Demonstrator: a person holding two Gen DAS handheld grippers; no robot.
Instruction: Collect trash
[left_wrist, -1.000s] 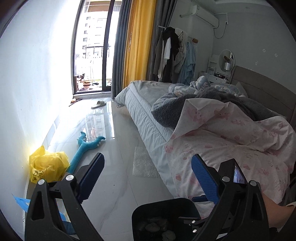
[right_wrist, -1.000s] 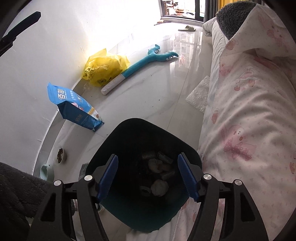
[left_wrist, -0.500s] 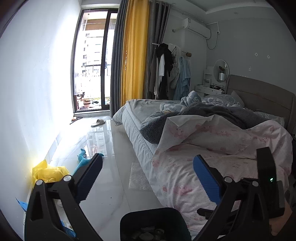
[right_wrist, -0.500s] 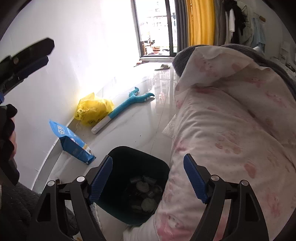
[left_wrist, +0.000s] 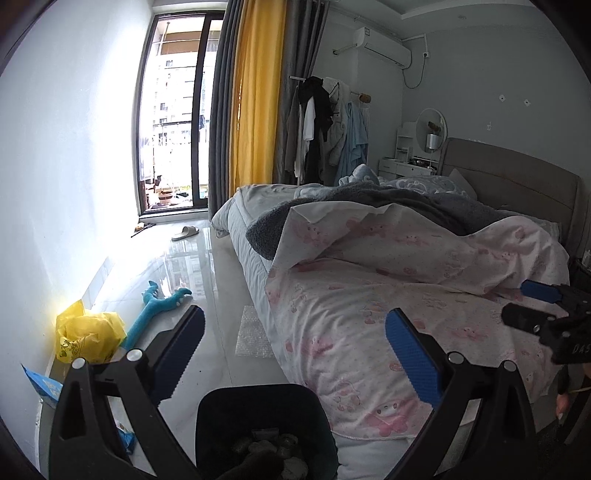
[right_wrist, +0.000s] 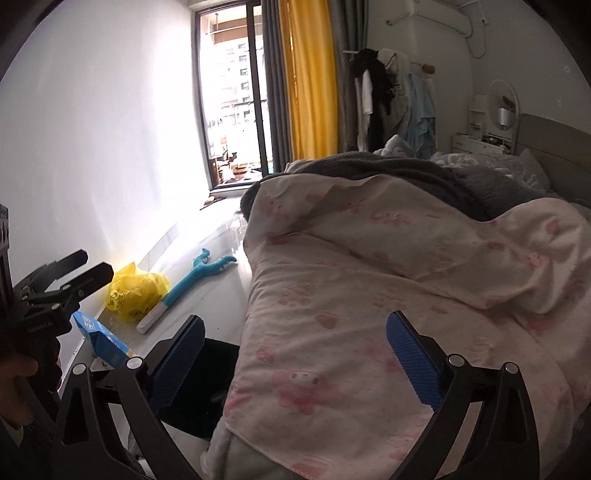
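Right gripper fingers opening (empty)

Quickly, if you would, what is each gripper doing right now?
Left gripper: open, holding nothing.
Right gripper: jaws opening, nothing between them.

Bin beside bed, seemingly wads inside, bag by wall
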